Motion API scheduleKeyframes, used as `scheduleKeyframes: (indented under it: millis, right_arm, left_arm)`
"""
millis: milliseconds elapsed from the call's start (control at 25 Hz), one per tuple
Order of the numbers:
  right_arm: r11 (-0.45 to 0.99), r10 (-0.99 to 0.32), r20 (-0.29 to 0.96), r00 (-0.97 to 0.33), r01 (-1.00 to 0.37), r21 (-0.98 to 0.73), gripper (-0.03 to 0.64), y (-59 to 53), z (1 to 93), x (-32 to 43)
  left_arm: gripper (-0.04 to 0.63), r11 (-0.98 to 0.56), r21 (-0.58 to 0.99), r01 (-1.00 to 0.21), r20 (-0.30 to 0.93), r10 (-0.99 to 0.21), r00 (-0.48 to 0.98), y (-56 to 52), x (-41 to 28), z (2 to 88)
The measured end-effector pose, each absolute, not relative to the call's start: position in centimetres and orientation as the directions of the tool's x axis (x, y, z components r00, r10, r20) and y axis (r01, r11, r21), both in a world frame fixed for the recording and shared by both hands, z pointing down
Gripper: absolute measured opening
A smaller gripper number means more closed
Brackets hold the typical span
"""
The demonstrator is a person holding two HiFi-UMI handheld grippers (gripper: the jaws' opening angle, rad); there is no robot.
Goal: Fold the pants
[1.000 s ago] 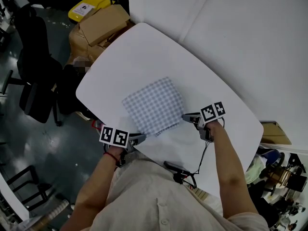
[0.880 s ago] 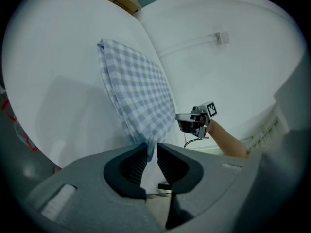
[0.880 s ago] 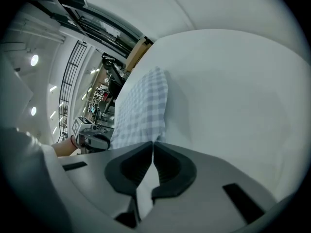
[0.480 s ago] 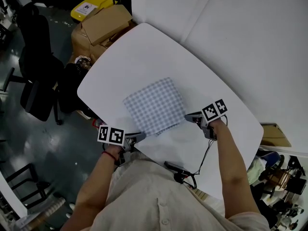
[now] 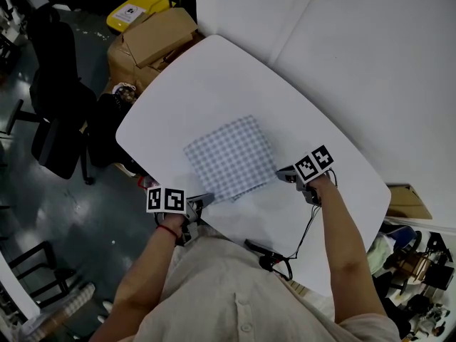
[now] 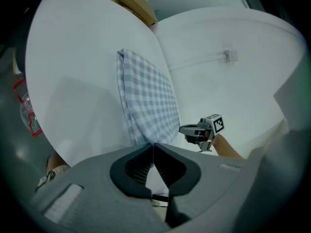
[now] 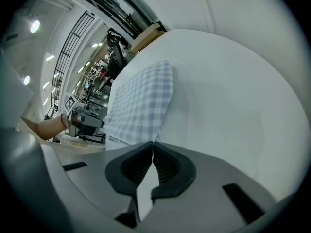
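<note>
On one table (image 5: 214,70) lies one folded pants (image 5: 231,155).

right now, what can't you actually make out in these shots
Whether the left gripper, whose fingers have just closed, pinches the pants: left gripper view, its own body covers the cloth's near corner.
Same for the right gripper, right gripper view.
The table's near edge: head view, the person's torso covers it.
</note>
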State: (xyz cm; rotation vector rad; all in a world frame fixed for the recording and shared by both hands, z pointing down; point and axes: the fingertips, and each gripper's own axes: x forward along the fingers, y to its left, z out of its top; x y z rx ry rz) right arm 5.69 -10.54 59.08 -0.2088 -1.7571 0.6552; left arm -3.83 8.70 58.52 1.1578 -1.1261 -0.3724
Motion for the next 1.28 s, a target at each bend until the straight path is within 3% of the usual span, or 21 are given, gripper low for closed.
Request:
scheduleKeyframes:
  millis: [120,240,280,360,520,680,800,920,1120,1280]
  right_arm:
    - [0.857,0.438,0.860,-0.262,-0.169,-0.487,0.020,-11.0,59.1,6.0]
    - [0.877,0.418,0.877,-0.238,-0.148,-0.458,0.020,-11.3,59.4,6.3]
    - [0.881,0.413,0.880,-0.236,-0.142,-0.451,0.020,-11.3,59.5,6.5]
    - [0.885,0.406,0.881,-0.242,-0.136,-0.445,0.021,-11.3,59.6,6.7]
    - [0.895,0.371,0.889,-0.269,-0.152,-0.420,0.023,-11.9,59.8,7.2]
    - [0.926,0.293,0.924,-0.245,-0.167,-0.338,0.023,-13.2,60.4,9.3]
    - [0.961,0.248,0.919,-0.306,-0.040,-0.272,0.023,-13.0,58.9,9.2]
    - [0.972,0.217,0.896,-0.386,0.175,-0.160,0.023,-11.0,56.3,7.4]
    - [0.933,0.167,0.863,-0.476,0.360,0.018,0.023,-6.1,53.7,5.4]
    - [0.943,0.152,0.838,-0.524,0.332,0.037,0.023,-2.7,53.1,5.8]
  left_arm:
    - [0.021,0.401,0.884,-0.239,0.467,-0.752,0.466,9.0,-2.7,57.8]
    - [0.023,0.403,0.873,-0.275,0.488,-0.711,0.506,9.4,-0.9,58.5]
    - [0.030,0.399,0.862,-0.314,0.508,-0.684,0.524,9.6,-0.2,58.8]
    - [0.110,0.376,0.841,-0.389,0.539,-0.639,0.549,9.9,1.0,59.1]
    - [0.151,0.314,0.774,-0.549,0.620,-0.552,0.558,10.7,2.4,59.4]
    - [0.216,0.235,0.607,-0.759,0.761,-0.448,0.470,12.1,2.4,59.3]
    - [0.216,0.112,0.392,-0.913,0.836,-0.458,0.302,11.5,1.5,57.1]
    - [0.216,-0.017,0.214,-0.977,0.854,-0.482,0.195,9.5,1.4,55.0]
    - [0.215,-0.092,0.153,-0.984,0.859,-0.480,0.178,7.1,2.2,54.7]
    - [0.205,-0.102,0.177,-0.979,0.850,-0.485,0.204,6.7,3.3,54.8]
